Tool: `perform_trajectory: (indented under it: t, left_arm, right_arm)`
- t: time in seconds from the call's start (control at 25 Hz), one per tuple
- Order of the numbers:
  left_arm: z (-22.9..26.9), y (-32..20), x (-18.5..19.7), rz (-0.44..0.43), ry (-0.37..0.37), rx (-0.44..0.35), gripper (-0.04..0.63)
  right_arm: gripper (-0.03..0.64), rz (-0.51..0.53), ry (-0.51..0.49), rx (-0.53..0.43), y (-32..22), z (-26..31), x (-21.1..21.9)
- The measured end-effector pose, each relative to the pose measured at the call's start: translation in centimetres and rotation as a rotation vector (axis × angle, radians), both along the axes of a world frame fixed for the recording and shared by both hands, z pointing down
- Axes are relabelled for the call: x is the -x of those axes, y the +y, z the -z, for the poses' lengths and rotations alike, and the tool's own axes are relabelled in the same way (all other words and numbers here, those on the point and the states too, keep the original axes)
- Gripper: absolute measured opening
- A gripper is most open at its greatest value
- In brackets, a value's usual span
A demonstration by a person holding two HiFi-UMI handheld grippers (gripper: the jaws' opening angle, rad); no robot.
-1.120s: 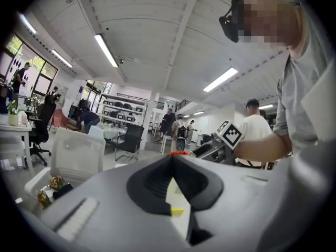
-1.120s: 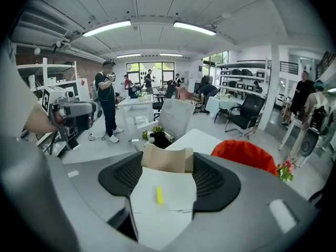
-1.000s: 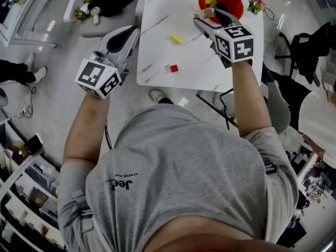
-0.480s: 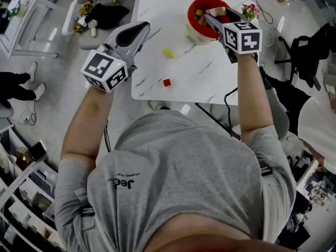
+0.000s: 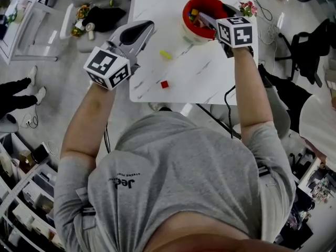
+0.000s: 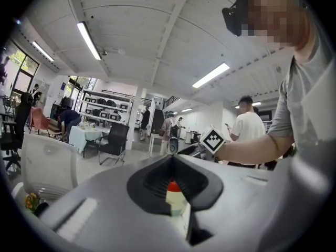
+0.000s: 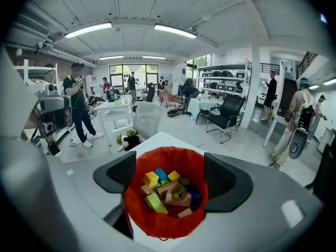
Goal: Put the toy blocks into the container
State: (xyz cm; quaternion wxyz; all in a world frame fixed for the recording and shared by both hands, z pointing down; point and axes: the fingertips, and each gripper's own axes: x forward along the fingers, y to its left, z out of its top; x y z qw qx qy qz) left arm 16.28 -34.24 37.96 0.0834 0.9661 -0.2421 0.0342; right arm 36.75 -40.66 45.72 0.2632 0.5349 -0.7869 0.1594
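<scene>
- Toy blocks (image 7: pixel 165 190) in red container (image 5: pixel 185 16), far right on marble table (image 5: pixel 210 72); yellow block (image 5: pixel 166 54), red block (image 5: pixel 164 84) loose
- right gripper (image 7: pixel 170 180) over it, jaws just opened, empty
- left gripper (image 5: pixel 146 29) jaws together, table's left edge; grey floor (image 5: pixel 52 77)

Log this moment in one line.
right tool just opened, empty, above red container; left tool shut; yellow block, red cube on white table

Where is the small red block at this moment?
In the head view, the small red block lies on the white table, near the edge closest to the person, on the left side, with the yellow block beyond it.
</scene>
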Motion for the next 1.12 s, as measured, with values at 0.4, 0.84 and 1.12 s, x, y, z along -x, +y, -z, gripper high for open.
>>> perform_trajectory:
  t: [0.4,0.84,1.12]
  left_arm:
    - [-0.1,1.3,1.8,0.035,0.008,0.004,0.057]
    - [-1.3,4.0,5.6,0.060,0.006,0.023,0.057]
    - [-3.0,6.6,7.7,0.056,0.013,0.048,0.057]
  right_arm:
    - [0.377,0.059,-0.035,-0.029,2.5,1.7,2.7]
    - [0.377,0.221,-0.122,0.003,8.4,1.7,11.3]
    - [0.376,0.269,-0.140,0.085,13.2,-2.7,16.1]
